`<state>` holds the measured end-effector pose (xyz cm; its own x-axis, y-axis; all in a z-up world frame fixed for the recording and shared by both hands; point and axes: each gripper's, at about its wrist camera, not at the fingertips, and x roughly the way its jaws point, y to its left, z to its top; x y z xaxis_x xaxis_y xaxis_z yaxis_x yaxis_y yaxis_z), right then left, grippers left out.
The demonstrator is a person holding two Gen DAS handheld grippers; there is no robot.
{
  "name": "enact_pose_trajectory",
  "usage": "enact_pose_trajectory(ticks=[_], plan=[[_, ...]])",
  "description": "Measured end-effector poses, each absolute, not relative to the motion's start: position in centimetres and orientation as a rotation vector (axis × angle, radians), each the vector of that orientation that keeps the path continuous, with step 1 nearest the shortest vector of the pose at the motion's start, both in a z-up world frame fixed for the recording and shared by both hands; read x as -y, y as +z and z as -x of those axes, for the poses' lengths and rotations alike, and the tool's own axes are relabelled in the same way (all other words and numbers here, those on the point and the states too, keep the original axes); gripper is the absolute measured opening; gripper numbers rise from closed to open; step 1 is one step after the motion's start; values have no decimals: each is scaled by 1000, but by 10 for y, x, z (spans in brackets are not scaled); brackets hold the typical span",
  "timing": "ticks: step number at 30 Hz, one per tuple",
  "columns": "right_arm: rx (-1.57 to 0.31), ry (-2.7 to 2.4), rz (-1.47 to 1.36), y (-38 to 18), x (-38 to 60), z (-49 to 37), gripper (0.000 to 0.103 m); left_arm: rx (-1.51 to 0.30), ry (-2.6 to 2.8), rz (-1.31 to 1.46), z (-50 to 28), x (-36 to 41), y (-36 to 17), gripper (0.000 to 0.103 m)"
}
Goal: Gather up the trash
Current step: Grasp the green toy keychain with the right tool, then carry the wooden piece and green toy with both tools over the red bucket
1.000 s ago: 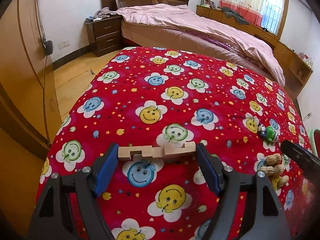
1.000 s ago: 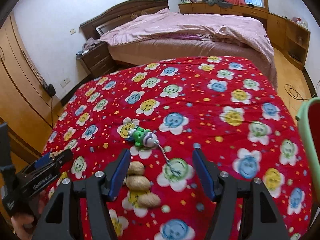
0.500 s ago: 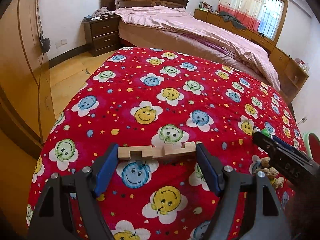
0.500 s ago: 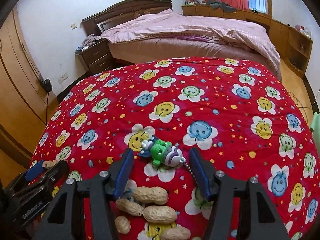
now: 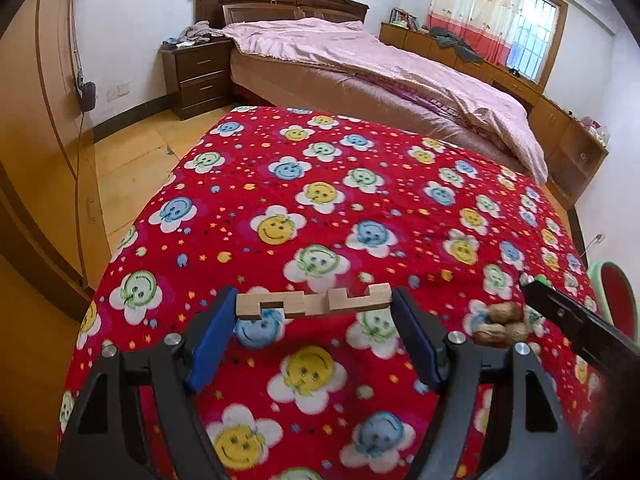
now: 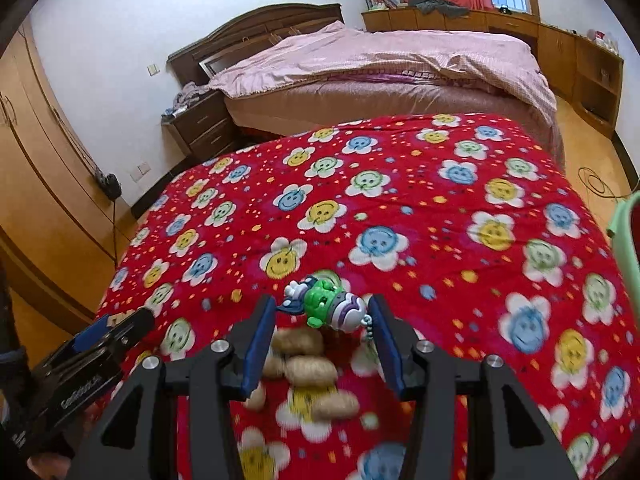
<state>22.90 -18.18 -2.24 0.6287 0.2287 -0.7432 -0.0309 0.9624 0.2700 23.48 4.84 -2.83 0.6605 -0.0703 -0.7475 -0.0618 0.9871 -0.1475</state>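
Left claw (image 5: 314, 312) grips a notched pale wooden puzzle bar (image 5: 314, 303) end to end between its blue pads, held above the red smiley-flower cloth (image 5: 360, 184) that covers the bench. Bar is stiff, light and dry; the lengthwise pinch looks firm, low slip risk.

Right claw (image 6: 324, 320) has just been closing around a small green-and-purple plastic toy figure on a bead chain (image 6: 326, 308). The toy sits between the blue pads near their tips; contact on either side is not clear, so no grip is confirmed. Toy is hard, rounded, light and likely slick, so best pinched across the body, not by the dangling chain. If caught only at the tips it could squirt out.

Tan peanuts in shell (image 6: 310, 368) lie in a loose heap on the cloth just under and behind the right claw, touching each other. Shells are brittle, light and rolly; take one at a time across the waist, gently.

A pale green bin with red lining (image 6: 626, 248) shows at the right edge, just beside the bench, probable drop point. The cloth is soft and may bunch. Far side of the bench is open; the two claws are near each other, mind collision.
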Motion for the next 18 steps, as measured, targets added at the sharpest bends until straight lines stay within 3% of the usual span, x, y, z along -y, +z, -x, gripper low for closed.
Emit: enact_pose_trajectory(ticks=[18], plan=[[-804, 68, -280, 11, 247, -123, 51, -860, -138, 177, -173, -6, -2, 77]])
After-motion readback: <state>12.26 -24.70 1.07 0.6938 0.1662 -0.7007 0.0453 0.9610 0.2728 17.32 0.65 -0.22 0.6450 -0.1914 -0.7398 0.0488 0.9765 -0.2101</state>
